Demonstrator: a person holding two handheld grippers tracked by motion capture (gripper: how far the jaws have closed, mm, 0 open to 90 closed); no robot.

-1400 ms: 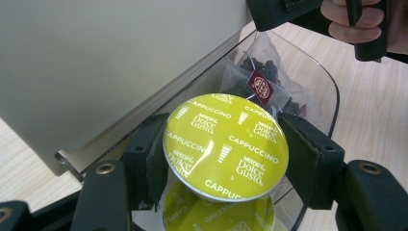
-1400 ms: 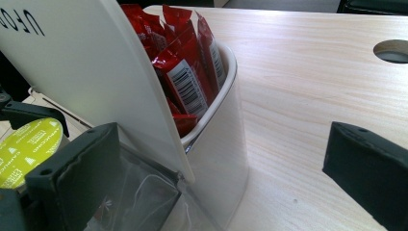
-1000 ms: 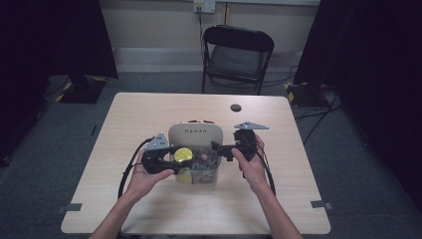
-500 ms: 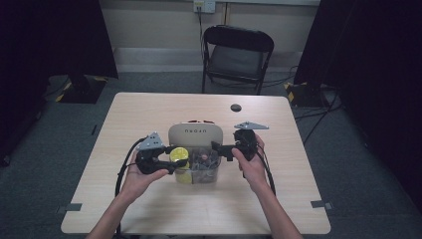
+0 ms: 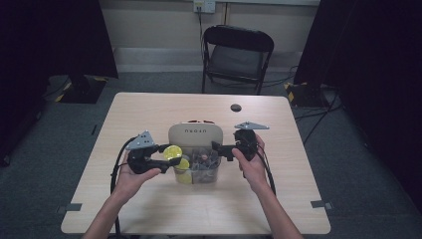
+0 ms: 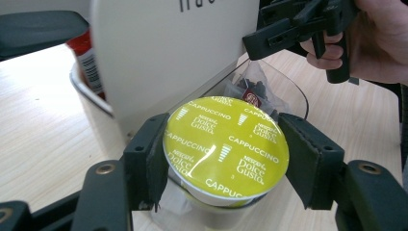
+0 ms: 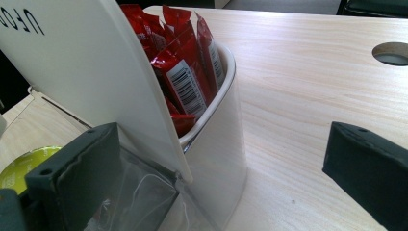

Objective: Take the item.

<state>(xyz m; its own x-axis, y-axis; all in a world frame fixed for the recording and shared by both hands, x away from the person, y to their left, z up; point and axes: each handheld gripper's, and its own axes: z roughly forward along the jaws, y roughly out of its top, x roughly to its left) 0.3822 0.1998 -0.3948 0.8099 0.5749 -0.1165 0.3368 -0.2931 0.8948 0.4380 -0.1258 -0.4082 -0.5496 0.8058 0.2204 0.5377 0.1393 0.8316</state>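
A yellow-lidded cappuccino capsule (image 6: 226, 144) (image 5: 172, 152) is clamped between the two pads of my left gripper (image 6: 226, 159) (image 5: 171, 156), just above the left front of the organiser. The organiser is a white holder with an upright panel (image 5: 195, 133) (image 6: 163, 53). Its clear front compartment (image 5: 201, 169) holds tea bags (image 6: 252, 94) and another yellow capsule (image 5: 184, 167). My right gripper (image 5: 217, 148) (image 7: 221, 171) stands open at the holder's right side. The holder's rounded corner (image 7: 216, 144) sits between its pads, and the right pad is clear of it. Red sachets (image 7: 183, 72) fill the rear compartment.
The pale wooden table (image 5: 149, 209) has a round cable hole (image 5: 236, 107) at the back right. A black folding chair (image 5: 239, 50) stands behind it. Black cables (image 5: 115, 174) trail off both grippers toward the person's forearms.
My left gripper has drawn the capsule a little to the left and upward, away from the clear compartment. The right gripper has stayed where it was.
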